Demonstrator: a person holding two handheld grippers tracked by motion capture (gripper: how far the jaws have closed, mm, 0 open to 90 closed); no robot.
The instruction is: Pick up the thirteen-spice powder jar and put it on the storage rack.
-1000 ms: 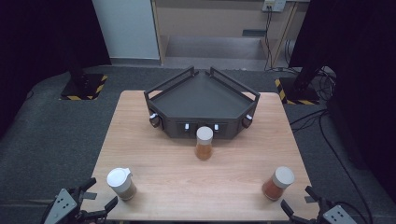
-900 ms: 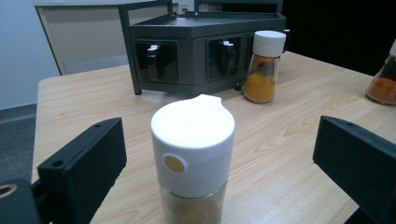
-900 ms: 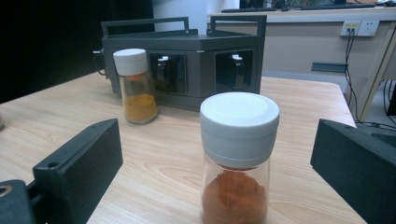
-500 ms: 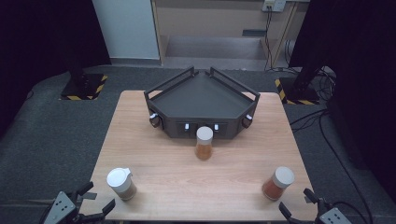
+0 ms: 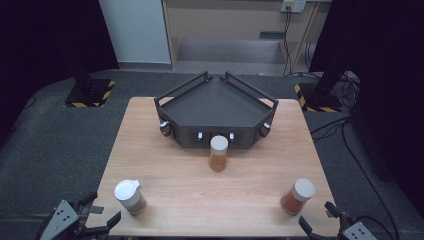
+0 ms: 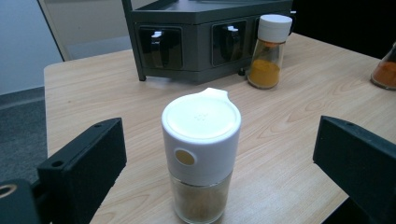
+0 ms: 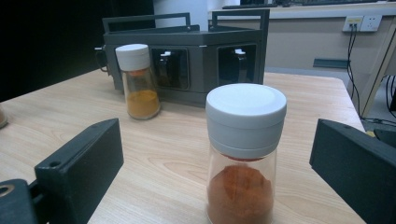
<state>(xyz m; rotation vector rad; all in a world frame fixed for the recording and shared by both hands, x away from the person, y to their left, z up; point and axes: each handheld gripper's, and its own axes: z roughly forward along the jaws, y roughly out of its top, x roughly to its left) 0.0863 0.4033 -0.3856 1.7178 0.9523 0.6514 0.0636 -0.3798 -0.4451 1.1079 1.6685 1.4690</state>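
Pale wood-grain surface [image 5: 175,150], carrying three spice jars and a dark grey angular rack [image 5: 215,107] set at the middle of its far edge.

Left gripper [image 5: 102,219] sits at the near left corner of the surface, fingers spread wide and empty. In the left gripper view its fingers [image 6: 84,163] stand either side of the white-capped jar with a pour spout [image 6: 201,154], clear gaps on both sides, no contact. This jar holds a brownish-grey powder and stands upright near the near left corner [image 5: 130,196].

Right gripper [image 5: 320,222] sits at the near right corner, fingers likewise spread and empty. In the right gripper view they flank the red-powder jar [image 7: 245,154], not touching it. The jar is upright with a round white lid, close to the near right corner [image 5: 298,196].

Third jar, yellow-orange powder [image 5: 218,153], stands upright just in front of the rack's middle, well apart from both grippers.
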